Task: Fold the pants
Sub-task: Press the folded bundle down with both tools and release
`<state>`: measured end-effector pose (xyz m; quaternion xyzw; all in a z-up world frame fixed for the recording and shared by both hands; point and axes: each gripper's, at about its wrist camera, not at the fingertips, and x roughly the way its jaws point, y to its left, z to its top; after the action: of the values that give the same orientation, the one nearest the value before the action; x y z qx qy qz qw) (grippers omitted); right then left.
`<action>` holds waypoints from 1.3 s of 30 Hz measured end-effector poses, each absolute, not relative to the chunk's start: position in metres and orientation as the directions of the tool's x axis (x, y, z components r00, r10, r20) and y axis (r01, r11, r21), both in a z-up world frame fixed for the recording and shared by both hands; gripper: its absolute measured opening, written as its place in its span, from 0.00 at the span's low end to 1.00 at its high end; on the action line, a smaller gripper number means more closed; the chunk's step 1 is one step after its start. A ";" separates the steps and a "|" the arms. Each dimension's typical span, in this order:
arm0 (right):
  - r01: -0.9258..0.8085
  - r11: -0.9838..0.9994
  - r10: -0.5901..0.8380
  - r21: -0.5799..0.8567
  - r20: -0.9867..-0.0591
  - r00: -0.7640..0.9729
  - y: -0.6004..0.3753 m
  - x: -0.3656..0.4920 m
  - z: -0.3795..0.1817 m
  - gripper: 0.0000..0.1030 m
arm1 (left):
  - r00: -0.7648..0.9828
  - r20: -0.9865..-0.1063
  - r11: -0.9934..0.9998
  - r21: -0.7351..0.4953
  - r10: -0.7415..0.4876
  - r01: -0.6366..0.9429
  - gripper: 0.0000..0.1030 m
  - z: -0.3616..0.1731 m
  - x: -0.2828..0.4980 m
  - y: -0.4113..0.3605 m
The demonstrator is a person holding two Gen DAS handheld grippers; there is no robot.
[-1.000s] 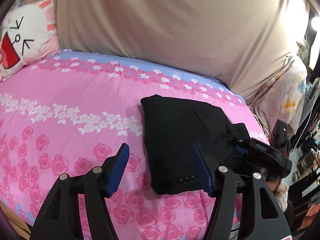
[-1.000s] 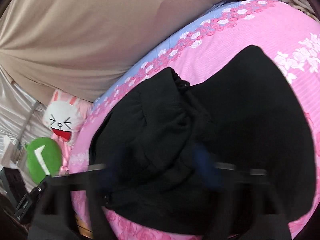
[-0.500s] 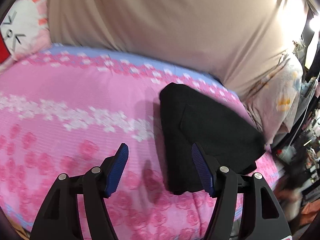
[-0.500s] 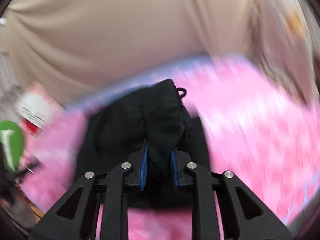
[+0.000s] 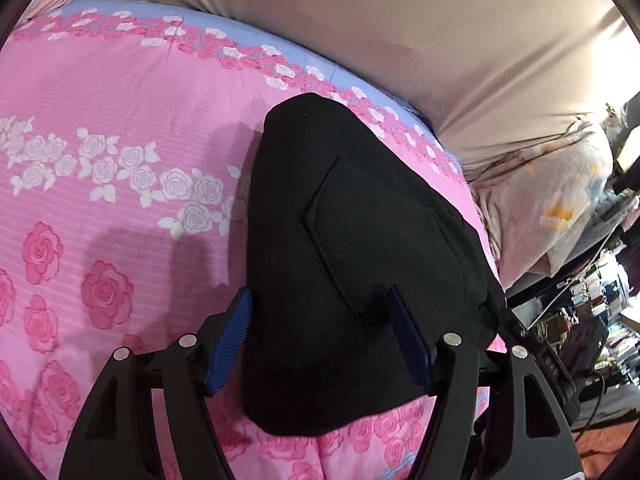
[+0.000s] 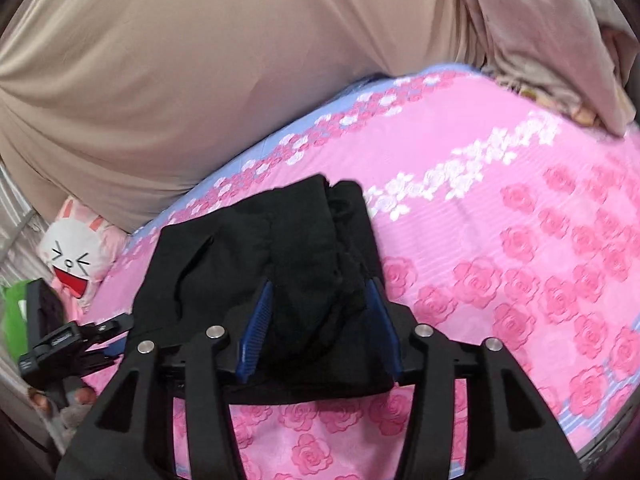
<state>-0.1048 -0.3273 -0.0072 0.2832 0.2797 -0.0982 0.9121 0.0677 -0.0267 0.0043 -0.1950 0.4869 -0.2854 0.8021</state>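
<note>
The black pants lie folded into a compact stack on the pink rose-print bed sheet. My left gripper is open and hovers over the near edge of the stack, one blue pad on each side of it. In the right wrist view the pants lie on the sheet, with the bunched waistband end on top. My right gripper is open, its blue pads either side of that bunched fabric.
A beige curtain hangs behind the bed. A floral blanket lies at the bed's right end, with cluttered shelves beyond. A rabbit-face pillow and a green object lie at the other end.
My right gripper has opened and let go of the bunched pants fabric it held, which now rests on the stack. My left gripper has moved closer over the pants.
</note>
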 end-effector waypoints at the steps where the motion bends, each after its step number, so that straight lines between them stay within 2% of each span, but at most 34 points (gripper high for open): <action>1: 0.338 0.822 -0.023 0.459 -0.565 0.825 -0.326 -0.105 -0.007 0.46 | 0.365 -0.673 0.765 -0.588 -0.643 0.264 0.65 0.005 0.069 -0.027; 5: 0.329 0.853 -0.046 0.406 -0.570 0.821 -0.318 -0.107 0.000 0.46 | 0.473 -0.676 0.824 -0.496 -0.565 0.275 0.65 0.026 0.057 -0.025; 7: 0.311 0.866 -0.039 0.392 -0.566 0.823 -0.315 -0.106 0.003 0.33 | 0.521 -0.662 0.842 -0.402 -0.538 0.359 0.65 0.048 0.043 -0.035; 8: 0.295 0.880 -0.030 0.373 -0.576 0.817 -0.313 -0.102 0.005 0.23 | 0.525 -0.653 0.835 -0.367 -0.546 0.411 0.66 0.057 0.036 -0.043; 10: 0.285 0.886 -0.017 0.365 -0.588 0.808 -0.314 -0.092 0.002 0.20 | 0.512 -0.638 0.797 -0.297 -0.575 0.526 0.77 0.072 0.022 -0.067; 11: 0.282 0.885 -0.009 0.370 -0.592 0.806 -0.317 -0.085 0.000 0.19 | 0.511 -0.631 0.781 -0.264 -0.584 0.566 0.80 0.076 0.016 -0.078; 14: 0.227 0.879 0.054 0.418 -0.561 0.826 -0.321 -0.078 0.007 0.04 | 0.526 -0.622 0.753 -0.164 -0.581 0.638 0.82 0.080 0.002 -0.115; 18: 0.120 0.892 0.113 0.436 -0.472 0.874 -0.315 -0.082 0.043 0.03 | 0.477 -0.657 0.707 -0.122 -0.583 0.697 0.82 0.069 -0.004 -0.160; 22: 0.071 0.898 0.148 0.434 -0.451 0.880 -0.315 -0.079 0.056 0.02 | 0.463 -0.692 0.679 -0.053 -0.554 0.732 0.81 0.051 -0.010 -0.210; 23: 0.065 0.900 0.152 0.431 -0.451 0.880 -0.315 -0.079 0.057 0.02 | 0.468 -0.698 0.678 -0.035 -0.543 0.734 0.79 0.048 -0.010 -0.219; 24: 0.067 0.902 0.149 0.426 -0.452 0.879 -0.316 -0.079 0.056 0.02 | 0.473 -0.707 0.682 -0.017 -0.525 0.731 0.57 0.044 -0.008 -0.227; 25: 0.071 0.905 0.144 0.419 -0.459 0.877 -0.318 -0.081 0.055 0.03 | 0.496 -0.723 0.701 0.022 -0.481 0.712 0.24 0.039 -0.003 -0.235; 26: 0.089 0.907 0.124 0.411 -0.463 0.877 -0.321 -0.084 0.053 0.05 | 0.515 -0.733 0.720 0.049 -0.445 0.692 0.11 0.037 0.003 -0.237; 27: 0.119 0.911 0.086 0.396 -0.462 0.882 -0.325 -0.089 0.050 0.08 | 0.503 -0.742 0.730 0.026 -0.444 0.683 0.06 0.039 0.012 -0.235; 28: 0.150 0.915 0.048 0.374 -0.471 0.881 -0.329 -0.095 0.048 0.10 | 0.481 -0.741 0.735 -0.024 -0.468 0.678 0.05 0.044 0.019 -0.228; 29: 0.182 0.919 0.012 0.351 -0.486 0.874 -0.333 -0.101 0.044 0.19 | 0.467 -0.732 0.738 -0.071 -0.496 0.671 0.05 0.053 0.026 -0.218; 30: 0.212 0.919 -0.018 0.334 -0.500 0.866 -0.339 -0.108 0.039 0.38 | 0.473 -0.714 0.745 -0.101 -0.516 0.659 0.05 0.065 0.031 -0.208; 32: 0.234 0.914 -0.030 0.330 -0.520 0.853 -0.347 -0.114 0.025 0.49 | 0.527 -0.660 0.772 -0.128 -0.535 0.623 0.04 0.094 0.038 -0.181; 37: 0.201 0.894 0.067 0.401 -0.562 0.825 -0.351 -0.094 -0.008 0.50 | 0.565 -0.583 0.782 -0.217 -0.583 0.584 0.04 0.135 0.045 -0.141; 38: 0.191 0.896 0.081 0.402 -0.568 0.819 -0.349 -0.086 -0.013 0.47 | 0.567 -0.578 0.782 -0.224 -0.587 0.582 0.04 0.138 0.046 -0.139; 39: 0.181 0.900 0.093 0.396 -0.582 0.808 -0.345 -0.079 -0.017 0.21 | 0.574 -0.576 0.787 -0.221 -0.581 0.575 0.04 0.140 0.047 -0.136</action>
<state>-0.0793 -0.3453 -0.0174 0.2221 0.3088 -0.0239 0.9245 0.0466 -0.1364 0.1401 -0.0047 0.3265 -0.3259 0.8872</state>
